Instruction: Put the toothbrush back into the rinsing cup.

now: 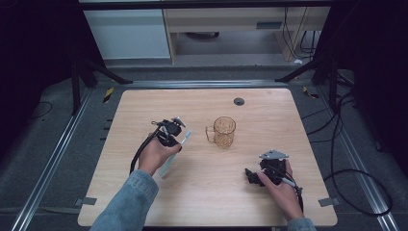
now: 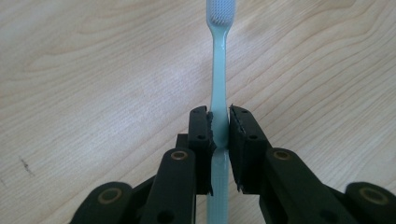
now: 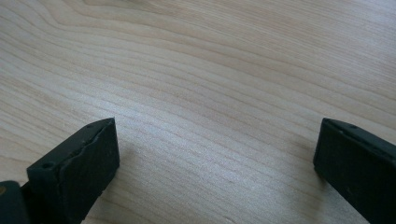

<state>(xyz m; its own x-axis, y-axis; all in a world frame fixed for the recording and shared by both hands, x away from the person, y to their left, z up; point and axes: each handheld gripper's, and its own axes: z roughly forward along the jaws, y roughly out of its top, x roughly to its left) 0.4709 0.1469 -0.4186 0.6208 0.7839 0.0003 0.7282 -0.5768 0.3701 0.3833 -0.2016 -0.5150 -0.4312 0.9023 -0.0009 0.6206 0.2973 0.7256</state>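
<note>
- The amber glass mug [image 1: 224,131] stood upright near the middle of the worktop [image 1: 269,110], handle turned toward my left side; nothing showed inside it.
- My left gripper [image 1: 179,135] had its fingers [image 2: 201,135] clamped on the pale green toothbrush [image 2: 218,93], pinching the handle partway along.
- In the left gripper view the white bristle head pointed away from me above bare wood, and the rest of the handle ran back under the gripper.
- In the high view the toothbrush lay slanted under my left hand [image 1: 155,155], left of the mug and apart from it.
- My right gripper [image 1: 251,176] sat near the front right of the worktop, its fingers [image 3: 88,158] spread wide with bare wood grain between them.
- Open wood lay between the mug and each gripper, and along the far edge, where a small dark round fitting [image 1: 239,101] sat.
- The right gripper was close to the worktop's front edge; the left had free room on every side.
- I could read no brand, label or writing on anything.
</note>
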